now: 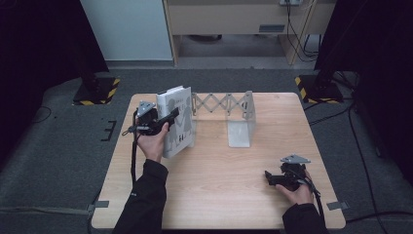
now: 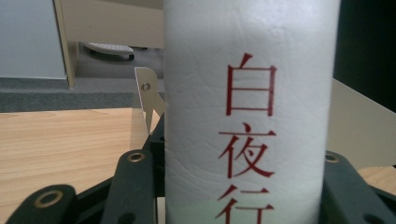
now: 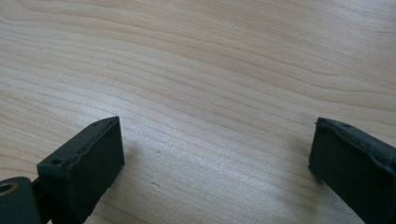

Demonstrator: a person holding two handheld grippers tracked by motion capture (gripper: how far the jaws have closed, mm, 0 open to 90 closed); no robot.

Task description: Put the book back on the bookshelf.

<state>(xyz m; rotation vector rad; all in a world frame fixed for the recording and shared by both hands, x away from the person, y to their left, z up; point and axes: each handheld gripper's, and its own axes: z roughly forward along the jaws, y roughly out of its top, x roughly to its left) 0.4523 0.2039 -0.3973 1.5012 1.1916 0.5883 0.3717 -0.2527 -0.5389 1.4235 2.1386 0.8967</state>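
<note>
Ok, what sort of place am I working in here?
Likely a lab or recording room rather than a home: a bare wooden table on grey carpet, black stands with hazard-striped bases at both sides, dark curtains, and loose cables on the floor.

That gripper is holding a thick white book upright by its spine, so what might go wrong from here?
The left gripper clamps the book by its spine alone, so the book might twist or slip out. It may knock the expandable metal bookend rack beside it. The right gripper sits open on the table, too far off to steady anything.
</note>
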